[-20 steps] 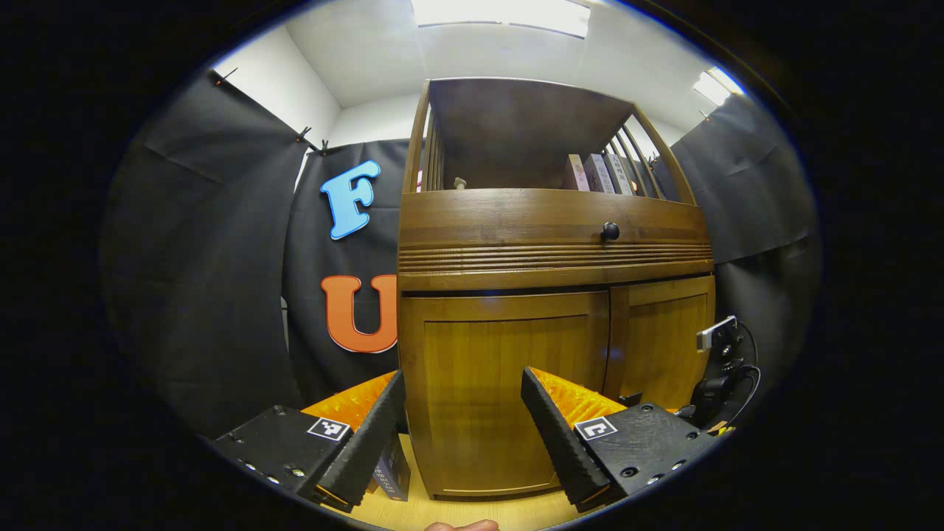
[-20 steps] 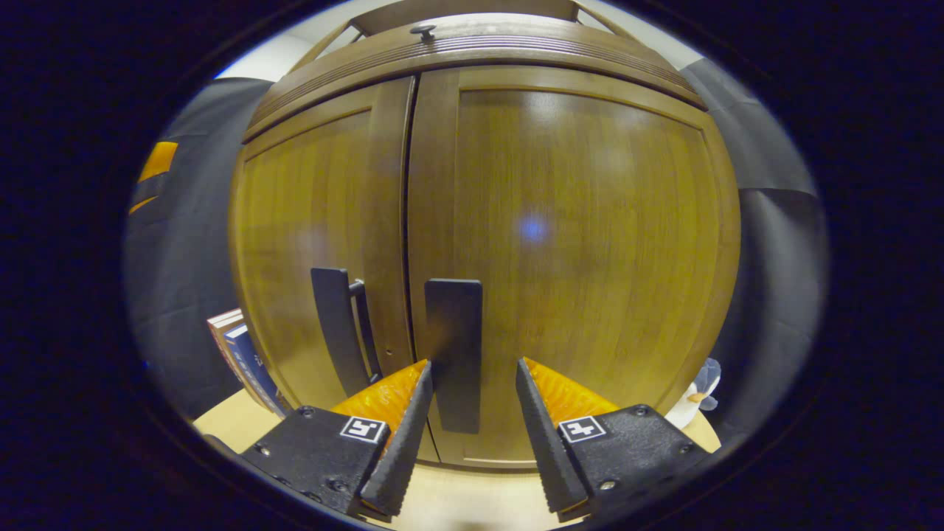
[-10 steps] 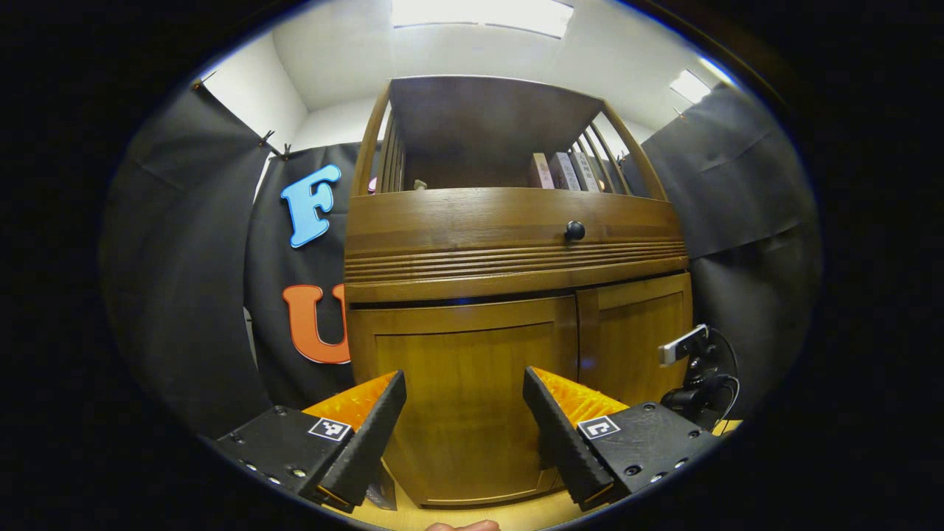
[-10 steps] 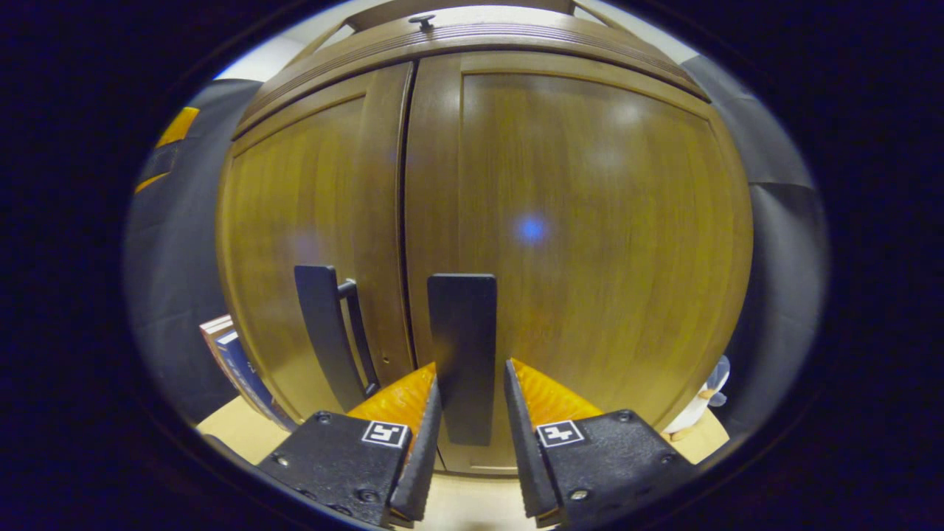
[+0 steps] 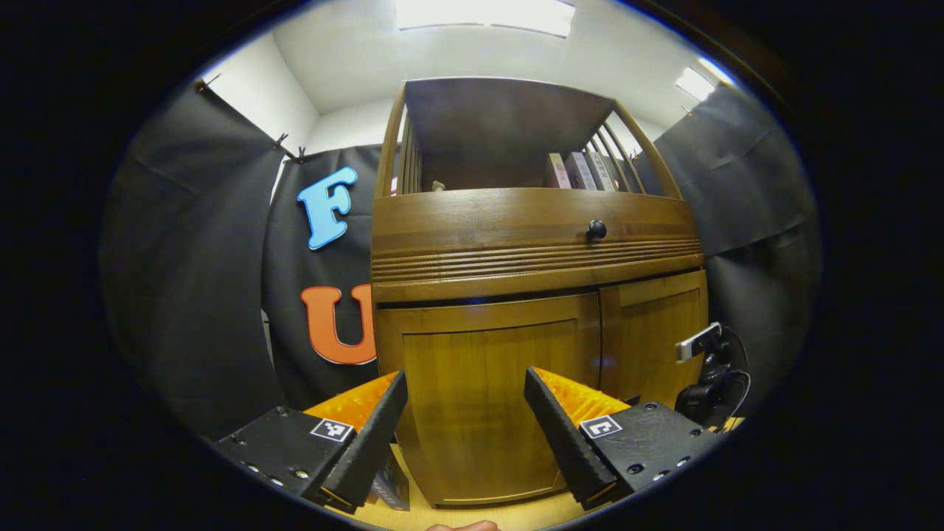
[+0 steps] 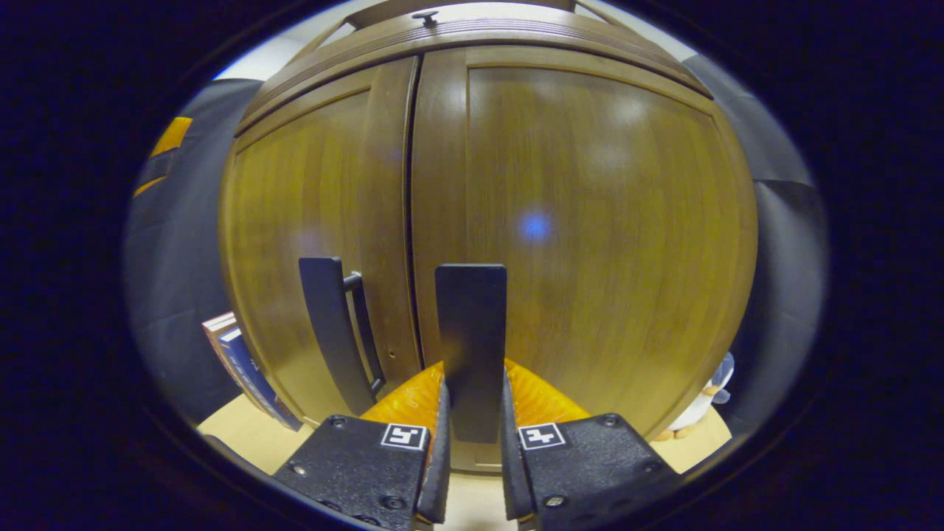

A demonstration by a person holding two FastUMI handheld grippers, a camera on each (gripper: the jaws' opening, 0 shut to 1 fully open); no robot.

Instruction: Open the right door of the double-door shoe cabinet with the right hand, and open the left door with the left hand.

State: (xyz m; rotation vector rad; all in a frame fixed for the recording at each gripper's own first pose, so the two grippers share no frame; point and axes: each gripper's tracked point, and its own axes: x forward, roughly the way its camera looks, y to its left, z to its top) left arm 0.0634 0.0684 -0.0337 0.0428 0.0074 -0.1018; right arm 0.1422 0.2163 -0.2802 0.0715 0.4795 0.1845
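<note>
Right door: closed, flush with the left door along the centre seam; it takes up the middle and right of your right gripper view.
Right handle: dark flat upright bar on the right door, just right of the seam, its lower end between your fingers.
Right gripper: clenched on the right handle, one finger pressed to each side of the bar. In your left gripper view you see it at the far right, in front of the right door.
Left door: closed; in your left gripper view it lies straight ahead.
Left handle: dark upright bar standing off the left door on a short post, just left of the seam, free of both grippers.
Left gripper: released, fingers wide apart, short of the left door and touching nothing.
Cabinet: wooden, stands on a pale tabletop; ribbed band above the doors.
Knob: small, dark, round, on the band over the doors.
Top shelf: open, slatted sides, a few books upright at its right end.
Beside cabinet: books leaning at its left foot; a small soft toy at its right foot.
</note>
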